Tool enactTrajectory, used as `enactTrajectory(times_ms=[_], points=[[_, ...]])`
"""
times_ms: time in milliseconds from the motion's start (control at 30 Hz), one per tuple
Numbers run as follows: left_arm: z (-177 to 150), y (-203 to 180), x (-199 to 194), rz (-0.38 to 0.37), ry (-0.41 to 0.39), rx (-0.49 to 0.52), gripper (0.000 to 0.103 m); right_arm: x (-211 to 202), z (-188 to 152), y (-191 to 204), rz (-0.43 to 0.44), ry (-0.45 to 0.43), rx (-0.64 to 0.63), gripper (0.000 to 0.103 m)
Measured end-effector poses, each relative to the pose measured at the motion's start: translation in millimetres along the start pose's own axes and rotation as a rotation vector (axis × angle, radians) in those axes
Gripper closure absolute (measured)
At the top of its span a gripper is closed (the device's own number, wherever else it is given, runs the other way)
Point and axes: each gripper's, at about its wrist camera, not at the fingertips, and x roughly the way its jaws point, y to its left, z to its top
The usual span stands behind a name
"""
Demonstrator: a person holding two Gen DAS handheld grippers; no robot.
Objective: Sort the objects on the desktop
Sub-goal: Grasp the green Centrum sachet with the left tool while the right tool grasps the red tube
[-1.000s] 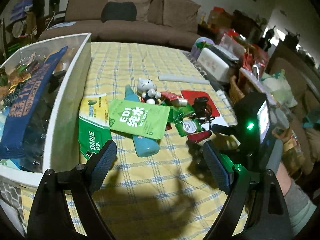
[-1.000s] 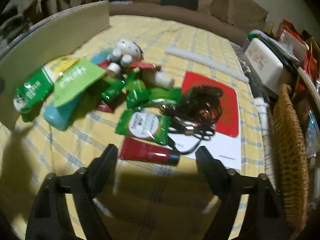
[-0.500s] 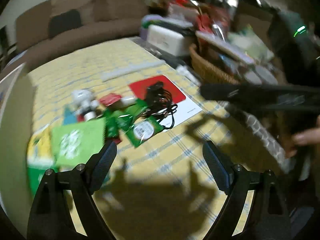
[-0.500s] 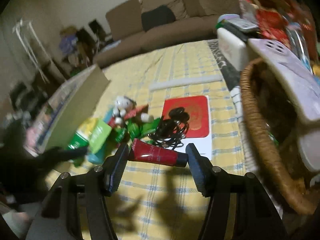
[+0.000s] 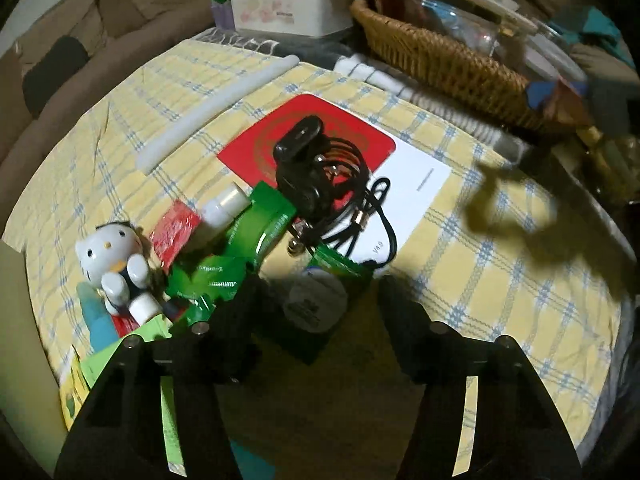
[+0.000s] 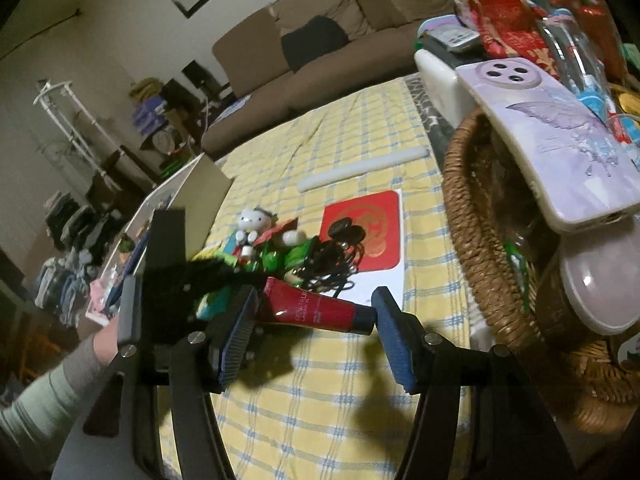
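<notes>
The red cosmetic tube (image 6: 316,309) lies crosswise between the fingers of the right gripper (image 6: 312,336), its black cap against the right pad and its flat crimped end at the left pad; the pads grip it by its two ends, and it sits above the yellow checked tablecloth (image 6: 332,412), casting a shadow there. The right gripper points forward and somewhat downward, its blue ribbed pads (image 6: 394,340) standing upright on either side of the tube.

Beyond it lies the heap still on the cloth: a tangle of black cable (image 5: 340,184) with a small black device on top, resting partly on a red-and-white card (image 5: 400,172); green sachets (image 5: 264,220); a small white bottle (image 5: 224,206); a red wrapper (image 5: 174,232); a white cat figurine (image 5: 114,260); and a pale blue tube (image 5: 98,324) beside it.

The left gripper (image 5: 316,304) points steeply down over the near edge of this heap. Its jaws are closing, and a green sachet with a round white label (image 5: 316,300) lies between the fingers, in their shadow; the pads do not yet appear to press it. In the right wrist view this gripper shows as a dark body at the left of the pile, borne by a hand (image 6: 106,340) in a pale green sleeve (image 6: 36,408).

A white strip (image 5: 208,108) lies farther out on the cloth. A wicker basket (image 6: 472,248) stands at the table's right edge, a phone in a lilac butterfly case (image 6: 560,136) lying across its rim. A white open box (image 6: 200,200) stands at the left.
</notes>
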Motion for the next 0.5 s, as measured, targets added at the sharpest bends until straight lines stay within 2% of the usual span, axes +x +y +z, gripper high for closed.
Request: enactTrajectory(times_ms=[100,133,167,233,367,500], points=[[2,-3,6,-0.021,0.002,0.032,0.042,3,-2,3,0.008,0.013,-0.008,0.042],[2,-3,8,-0.043,0.003,0.031,0.05,4,-3,4,0.008,0.016,-0.008,0.042],[3,-3,8,-0.067,-0.002,0.022,0.053,5,-4,5,0.008,0.018,-0.009,0.042],[3,-3,6,-0.086,-0.008,0.011,0.077,6,-5,6,0.004,0.02,-0.009,0.042],[-3,-2,-2,-0.068,-0.032,-0.043,0.081,7,-4,8,0.0,0.018,-0.012,0.042],[-17,2,-33,-0.086,-0.105,-0.163,0.081,7,-1,23,0.008,0.004,-0.038,0.042]])
